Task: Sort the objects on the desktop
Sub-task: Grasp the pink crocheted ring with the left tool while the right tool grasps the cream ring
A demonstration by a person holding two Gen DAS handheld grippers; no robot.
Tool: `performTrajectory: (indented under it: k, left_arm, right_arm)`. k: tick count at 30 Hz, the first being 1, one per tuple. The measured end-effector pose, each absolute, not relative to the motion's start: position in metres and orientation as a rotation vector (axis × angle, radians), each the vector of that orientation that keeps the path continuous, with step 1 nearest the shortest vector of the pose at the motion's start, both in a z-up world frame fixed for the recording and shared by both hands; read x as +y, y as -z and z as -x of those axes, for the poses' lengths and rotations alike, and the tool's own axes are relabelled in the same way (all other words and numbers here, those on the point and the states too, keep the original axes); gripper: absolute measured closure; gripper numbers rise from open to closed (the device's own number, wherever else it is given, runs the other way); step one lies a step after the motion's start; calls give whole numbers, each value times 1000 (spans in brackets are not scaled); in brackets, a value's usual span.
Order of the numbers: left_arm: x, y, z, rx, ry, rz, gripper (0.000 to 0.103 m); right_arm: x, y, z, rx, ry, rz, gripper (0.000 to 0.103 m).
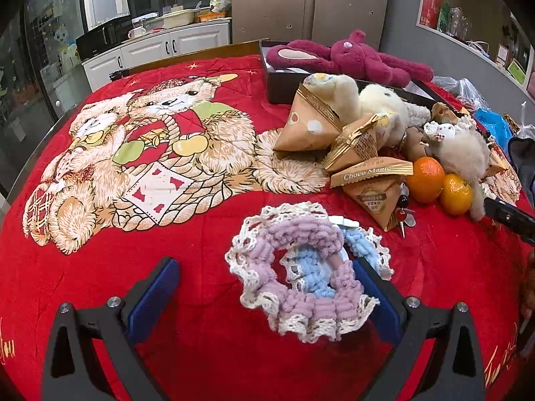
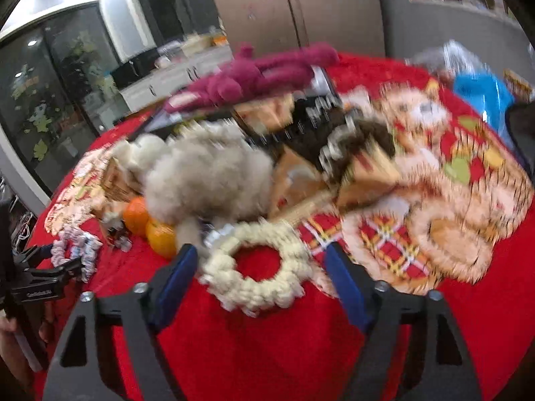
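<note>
1. Your left gripper (image 1: 267, 287) has its fingers spread wide around the pink and blue lace-trimmed scrunchies (image 1: 309, 272); the right-hand pad sits against the bundle, the other pad is well clear of it, so nothing is clamped
2. Those scrunchies rest on the red bear-print blanket (image 1: 100, 267), close in front of the pile of snack packets (image 1: 364, 177), oranges (image 1: 426, 178) and fluffy toys (image 1: 463, 153)
3. Your right gripper (image 2: 260, 267) is likewise parted, its fingers straddling the cream scrunchie (image 2: 254, 267), which lies flat on the blanket just in front of the fluffy toy and oranges; this view is motion-blurred, so whether a pad touches the ring cannot be told
4. You look to be at the picking stage for the hair ties, with both still on the blanket and neither gripped
5. Next, centre each scrunchie between the pads and close on one side of the ring; soft yarn will squash, so bite deep enough not to slip
6. Mind the oranges beside the cream scrunchie: a nudge could roll them
</note>
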State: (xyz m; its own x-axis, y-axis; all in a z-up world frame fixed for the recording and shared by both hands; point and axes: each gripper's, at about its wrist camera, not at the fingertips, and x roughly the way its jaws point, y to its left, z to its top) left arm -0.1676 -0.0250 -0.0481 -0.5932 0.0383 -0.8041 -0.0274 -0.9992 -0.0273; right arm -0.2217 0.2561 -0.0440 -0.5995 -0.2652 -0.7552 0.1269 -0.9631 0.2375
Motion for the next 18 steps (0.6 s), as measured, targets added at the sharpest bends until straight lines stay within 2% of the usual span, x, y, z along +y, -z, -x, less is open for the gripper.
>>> performTrajectory:
  k: [2,8,12,15,18]
  left_arm:
    - [-25,48,168,-18,-2772,1399,0]
    - [-25,47,168,-32,-2772,1390,0]
    - [-27,46,167,-50,-2770,1379,0]
    - [-28,45,166,-60,-2769,1373,0]
    - [-29,45,166,-64,-2771,1368,1]
  right_arm:
    - [254,43,220,-221,2612,-1263,33]
    - [247,44,219,-166,2625,-1283,32]
    - [252,44,220,-216,2604,-1273,30]
    - [257,45,222,-278,2574,-1255,23]
    - [258,45,221,-299,2568,-1247,22]
